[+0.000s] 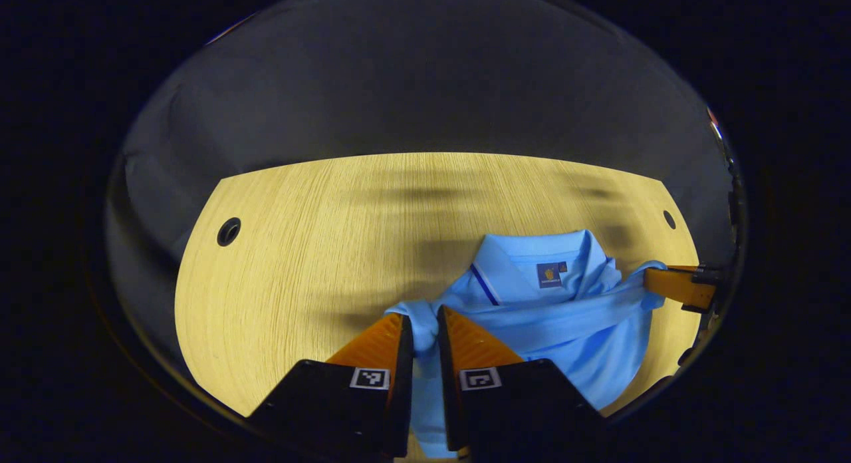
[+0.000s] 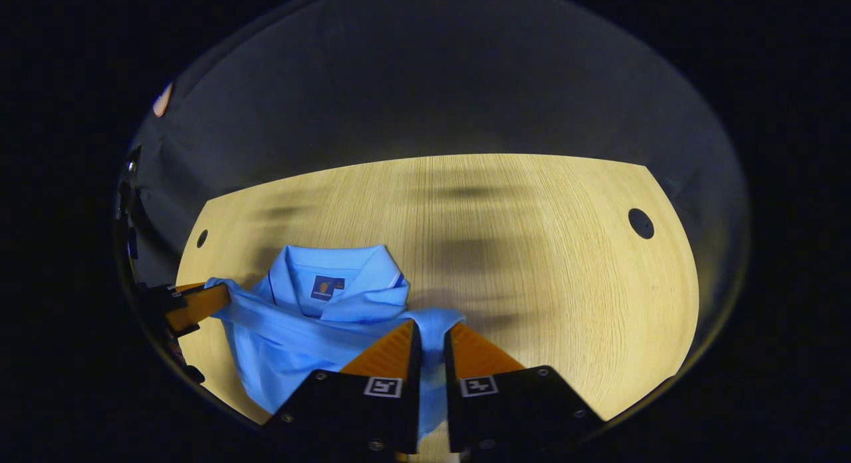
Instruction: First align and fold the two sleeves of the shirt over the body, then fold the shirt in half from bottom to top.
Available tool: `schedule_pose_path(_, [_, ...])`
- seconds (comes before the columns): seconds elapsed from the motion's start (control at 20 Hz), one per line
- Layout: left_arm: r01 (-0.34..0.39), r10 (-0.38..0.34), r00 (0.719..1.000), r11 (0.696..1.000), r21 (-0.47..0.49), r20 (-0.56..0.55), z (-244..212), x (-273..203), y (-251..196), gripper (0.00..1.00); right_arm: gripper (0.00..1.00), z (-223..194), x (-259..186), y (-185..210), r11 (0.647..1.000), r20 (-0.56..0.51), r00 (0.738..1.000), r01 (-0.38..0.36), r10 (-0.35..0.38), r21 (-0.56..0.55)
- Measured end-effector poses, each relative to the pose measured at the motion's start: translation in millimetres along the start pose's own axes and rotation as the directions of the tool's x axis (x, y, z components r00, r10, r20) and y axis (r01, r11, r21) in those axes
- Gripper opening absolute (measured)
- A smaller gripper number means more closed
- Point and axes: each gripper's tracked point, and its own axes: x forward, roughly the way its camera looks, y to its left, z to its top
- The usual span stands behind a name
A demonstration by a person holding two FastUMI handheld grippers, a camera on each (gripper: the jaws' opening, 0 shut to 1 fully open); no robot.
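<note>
Your left gripper (image 1: 425,320) and right gripper (image 2: 432,336) each pinch the shirt's (image 1: 565,316) edge, apparently lifted off the tabletop (image 1: 299,250); uneven tension could skew the fold.

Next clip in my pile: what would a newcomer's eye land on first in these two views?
The light blue polo shirt stands out against the pale wooden table, bunched rather than flat, its collar and neck label facing up. In the left gripper view the left gripper has its jaws closed on a fold of the shirt's fabric; the right gripper pinches the opposite side the same way, so the shirt hangs stretched between them.
</note>
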Motion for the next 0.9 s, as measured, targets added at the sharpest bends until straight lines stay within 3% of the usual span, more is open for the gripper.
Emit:
schedule_pose_path(0.2, [-0.017, 0.018, 0.999, 1.0, -0.016, 0.044, 8.0, 2.6, 2.6, 0.87, 0.92, 4.3, -0.1, -16.1, 0.995, 0.051, 0.997, 0.062, -0.057, -0.082])
schedule_pose_path(0.25, [-0.025, 0.027, 0.998, 0.999, -0.028, 0.051, 7.6, 1.6, 2.9, 0.97, 1.0, 2.8, -4.7, -14.8, 0.996, 0.047, 0.998, 0.055, -0.051, -0.076])
schedule_pose_path(0.4, [-0.013, 0.017, 0.996, 0.999, -0.04, 0.089, 16.3, -14.5, 2.9, 1.0, 1.0, 10.8, -22.9, -10.8, 0.998, 0.083, 0.996, 0.04, -0.036, -0.051])
schedule_pose_path(0.55, [0.022, -0.021, 0.993, 1.0, 0.0, 0.112, 22.1, -31.7, -3.5, 1.0, 1.0, 22.4, -50.2, -7.6, 0.999, 0.132, 0.991, 0.032, -0.026, -0.042])
schedule_pose_path(0.65, [0.008, -0.011, 0.994, 1.0, 0.023, 0.112, 23.8, -35.7, 1.4, 1.0, 1.0, 24.0, -60.1, -4.5, 0.999, 0.154, 0.988, 0.026, -0.019, -0.043])
schedule_pose_path(0.8, [-0.011, 0.008, 0.999, 0.998, 0.056, 0.05, 11.3, -54.5, 26.6, 0.99, 1.0, 14.0, -70.7, -4.9, 0.999, 0.153, 0.988, 0.025, -0.018, -0.041])
schedule_pose_path(0.9, [-0.005, 0.004, 1.0, 1.0, 0.022, 0.027, 1.2, -69.5, 36.5, 0.99, 1.0, 6.8, -78.0, -6.2, 0.999, 0.143, 0.99, 0.024, -0.018, -0.043])
